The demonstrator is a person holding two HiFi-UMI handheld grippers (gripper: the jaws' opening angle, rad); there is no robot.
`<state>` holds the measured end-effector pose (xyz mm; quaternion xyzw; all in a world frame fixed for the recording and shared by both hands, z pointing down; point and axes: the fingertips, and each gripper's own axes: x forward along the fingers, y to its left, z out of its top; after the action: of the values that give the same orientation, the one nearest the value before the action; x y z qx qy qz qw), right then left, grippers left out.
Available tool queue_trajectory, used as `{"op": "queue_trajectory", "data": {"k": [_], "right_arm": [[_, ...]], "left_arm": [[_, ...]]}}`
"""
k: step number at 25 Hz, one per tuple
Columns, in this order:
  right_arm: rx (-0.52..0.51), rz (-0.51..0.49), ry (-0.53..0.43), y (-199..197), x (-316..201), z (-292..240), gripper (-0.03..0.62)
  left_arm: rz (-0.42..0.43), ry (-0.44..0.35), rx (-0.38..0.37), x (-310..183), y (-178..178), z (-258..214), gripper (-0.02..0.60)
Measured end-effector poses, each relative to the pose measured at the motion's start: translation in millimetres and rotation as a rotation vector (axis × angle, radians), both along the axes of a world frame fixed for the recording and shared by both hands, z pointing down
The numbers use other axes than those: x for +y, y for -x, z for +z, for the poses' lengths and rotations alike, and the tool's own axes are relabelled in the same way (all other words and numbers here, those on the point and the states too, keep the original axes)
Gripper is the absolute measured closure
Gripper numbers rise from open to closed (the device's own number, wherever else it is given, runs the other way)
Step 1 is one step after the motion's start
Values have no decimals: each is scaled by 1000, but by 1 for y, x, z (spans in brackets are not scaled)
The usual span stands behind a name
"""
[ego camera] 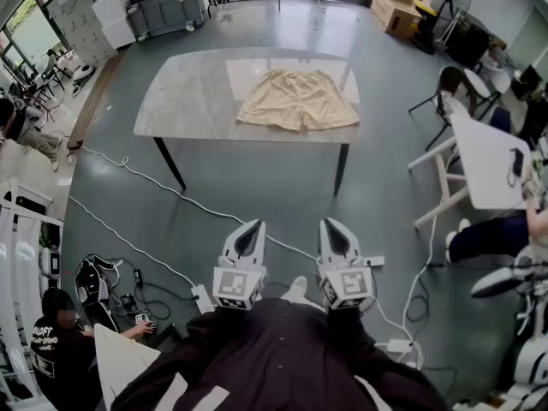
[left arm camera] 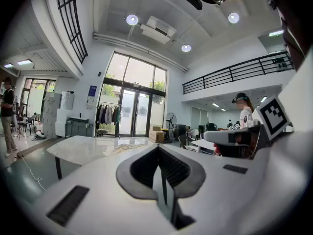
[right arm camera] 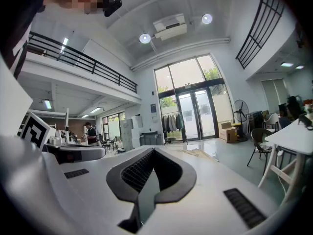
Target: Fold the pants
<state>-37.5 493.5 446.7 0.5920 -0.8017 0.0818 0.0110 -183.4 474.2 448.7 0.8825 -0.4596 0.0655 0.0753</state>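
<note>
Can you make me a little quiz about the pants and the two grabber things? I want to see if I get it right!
1. True or false: the pants are already folded.
2. Where do the pants lie? A) on the floor B) on the table C) on a chair
3. Fill in the missing word: the left gripper and the right gripper both have their jaws ____, with nothing between them.

Key:
1. False. They lie spread out flat.
2. B.
3. Shut.
</note>
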Motion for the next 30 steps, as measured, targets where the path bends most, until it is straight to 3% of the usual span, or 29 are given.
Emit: {"op": "queue_trajectory", "data": {"k": [10, 17, 30], "right_arm": [[2, -17, -15, -51, -10, -2, 589], [-33, -44, -10, -64, -22, 6, 589], [-13, -105, 4, -67, -118, 28, 589]], "left_arm": [[-21, -38, -42, -5, -48, 4, 578], [-49, 0, -46, -8, -62, 19, 578], [-72, 35, -15, -105, -78, 50, 578]]}}
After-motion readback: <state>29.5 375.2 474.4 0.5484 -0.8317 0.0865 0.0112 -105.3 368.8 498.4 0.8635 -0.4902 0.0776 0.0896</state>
